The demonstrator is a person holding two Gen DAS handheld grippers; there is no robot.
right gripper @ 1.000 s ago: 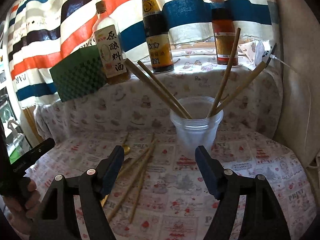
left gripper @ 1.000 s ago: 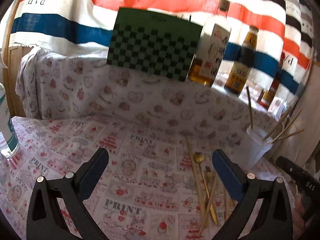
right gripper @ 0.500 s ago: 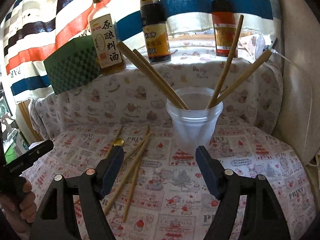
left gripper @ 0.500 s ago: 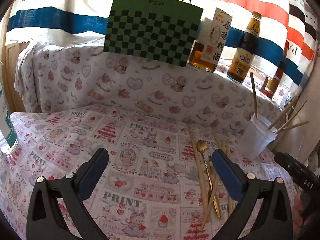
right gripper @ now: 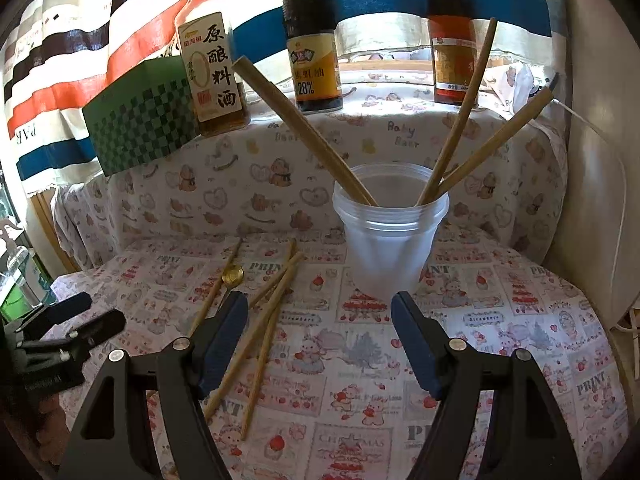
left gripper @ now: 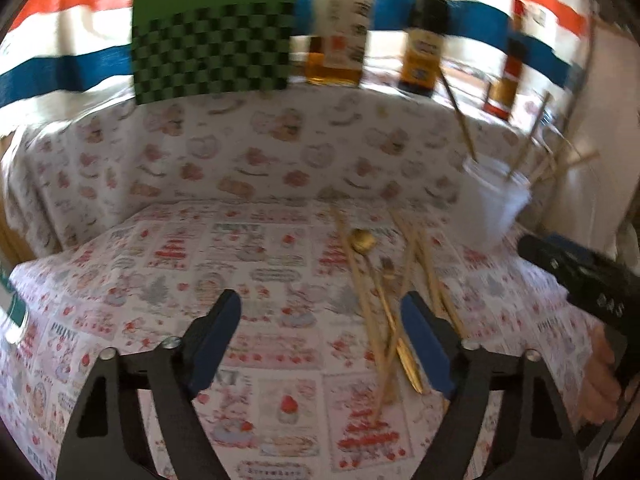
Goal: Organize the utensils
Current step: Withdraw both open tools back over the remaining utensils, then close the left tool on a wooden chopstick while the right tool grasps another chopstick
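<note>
Here the left gripper [left gripper: 320, 320] is seen with its jaws parted and nothing between them, though they have just been closing in from wider; only bare printed tablecloth [left gripper: 180, 264] lies between the pads. The loose utensils [left gripper: 384, 304] lie on the cloth on the near side of the plastic cup [right gripper: 390, 236], just beyond and partly behind the left gripper's right finger [left gripper: 426, 346]; their long axes run roughly away from the gripper toward the cup, so a shift to the right is judged necessary before anything can be pinched. The left hand is judged the nearer of the two to this pile. The right gripper [right gripper: 318, 338] is held released and empty, pointed at the cup, with the pile by its left finger [right gripper: 222, 340]. Counted in the pile: about four loose chopsticks [right gripper: 264, 316], one gold spoon [right gripper: 233, 274] and what appears to be one gold fork [left gripper: 386, 270], though blur makes this uncertain; four chopsticks already stand in the cup. Behind the cup, three sauce bottles [right gripper: 312, 40] and one green checkered board [right gripper: 140, 120] are set on the ledge.
</note>
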